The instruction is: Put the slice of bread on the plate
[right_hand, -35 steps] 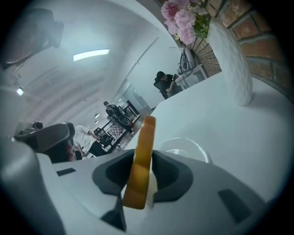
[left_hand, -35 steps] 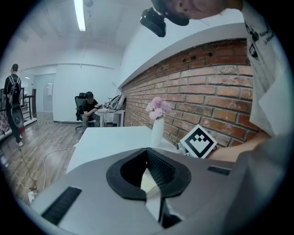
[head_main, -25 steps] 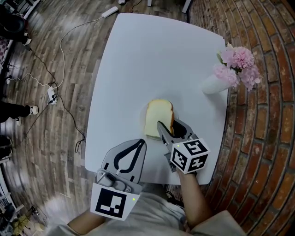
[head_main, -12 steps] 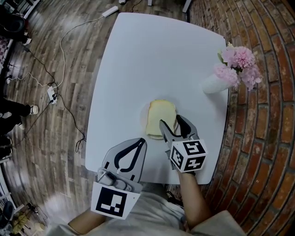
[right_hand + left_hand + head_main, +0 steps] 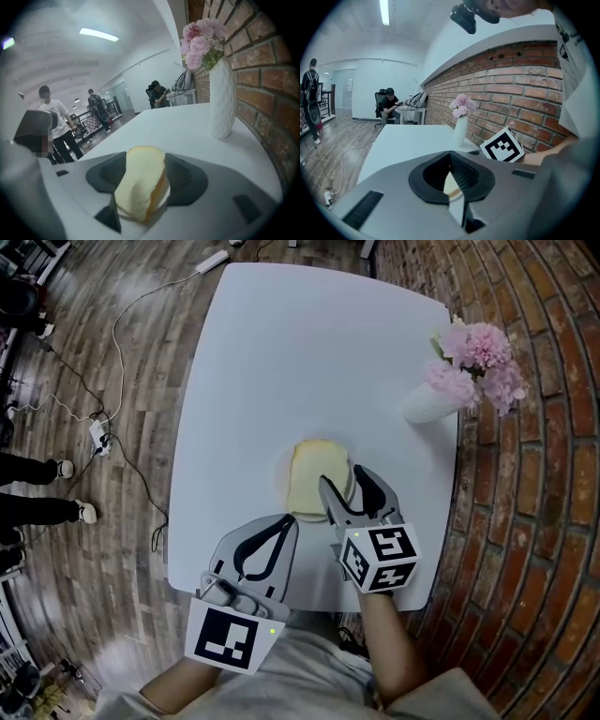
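Observation:
A pale slice of bread (image 5: 314,486) lies flat on a white plate (image 5: 282,486) near the front of the white table (image 5: 281,362). My right gripper (image 5: 343,479) stands open at the slice's near right edge. In the right gripper view the bread (image 5: 140,183) sits low between the two spread jaws, and neither pad presses on it. My left gripper (image 5: 286,524) is shut and empty, hovering just short of the plate on the left. The left gripper view shows a sliver of bread (image 5: 451,183) through the slit between its jaws.
A white vase (image 5: 427,404) with pink flowers (image 5: 473,357) stands at the table's right edge, by the brick surface. Cables and a power strip (image 5: 101,432) lie on the wooden floor to the left. People stand and sit far off in the room.
The right gripper's jaws have spread wide. The bread, which stood tilted on its edge between them, now lies flat on the plate. The left gripper has stayed put.

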A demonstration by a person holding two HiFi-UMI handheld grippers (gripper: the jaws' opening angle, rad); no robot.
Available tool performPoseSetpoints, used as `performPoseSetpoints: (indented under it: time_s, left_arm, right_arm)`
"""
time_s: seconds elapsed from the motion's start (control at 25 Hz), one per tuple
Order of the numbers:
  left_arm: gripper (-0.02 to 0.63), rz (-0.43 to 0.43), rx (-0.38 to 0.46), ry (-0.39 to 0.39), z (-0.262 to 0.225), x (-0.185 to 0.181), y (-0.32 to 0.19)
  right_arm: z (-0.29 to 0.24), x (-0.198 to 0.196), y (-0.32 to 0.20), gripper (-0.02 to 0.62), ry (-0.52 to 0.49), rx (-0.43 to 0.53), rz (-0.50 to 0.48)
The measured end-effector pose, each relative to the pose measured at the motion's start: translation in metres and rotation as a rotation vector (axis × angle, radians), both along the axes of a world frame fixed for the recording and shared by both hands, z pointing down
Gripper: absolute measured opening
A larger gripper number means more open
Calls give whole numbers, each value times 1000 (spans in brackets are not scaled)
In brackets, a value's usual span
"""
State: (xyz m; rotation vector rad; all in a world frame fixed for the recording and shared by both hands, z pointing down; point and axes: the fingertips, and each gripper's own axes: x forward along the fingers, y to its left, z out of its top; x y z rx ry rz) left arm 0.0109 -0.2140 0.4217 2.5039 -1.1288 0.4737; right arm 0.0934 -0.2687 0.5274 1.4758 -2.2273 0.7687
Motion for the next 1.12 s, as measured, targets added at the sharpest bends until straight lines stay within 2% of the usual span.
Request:
performPoseSetpoints:
  time_s: [0.16, 0.28, 0.52, 0.64, 0.88, 1.12]
  left_arm:
    - [11, 30, 27, -47, 7, 5, -5]
    - [11, 33, 17, -41, 14, 11, -10]
    - [11, 56, 48, -44, 13, 21, -20]
    - [11, 50, 63, -34, 3, 23, -25]
    - [11, 8, 115, 2, -25, 22, -29]
    - [11, 7, 209, 35, -70, 24, -18]
  right_arm:
    - [-6, -1, -2, 259, -3, 23, -7]
    - [-11, -5, -4, 244, -15, 33, -10]
    - [-39, -8, -6, 131, 11, 109, -10]
    - [-60, -9, -5, 79, 9, 158, -13]
    - [-110, -8, 4, 50, 27, 283, -8]
    - [-162, -13, 27, 29, 60, 391, -6]
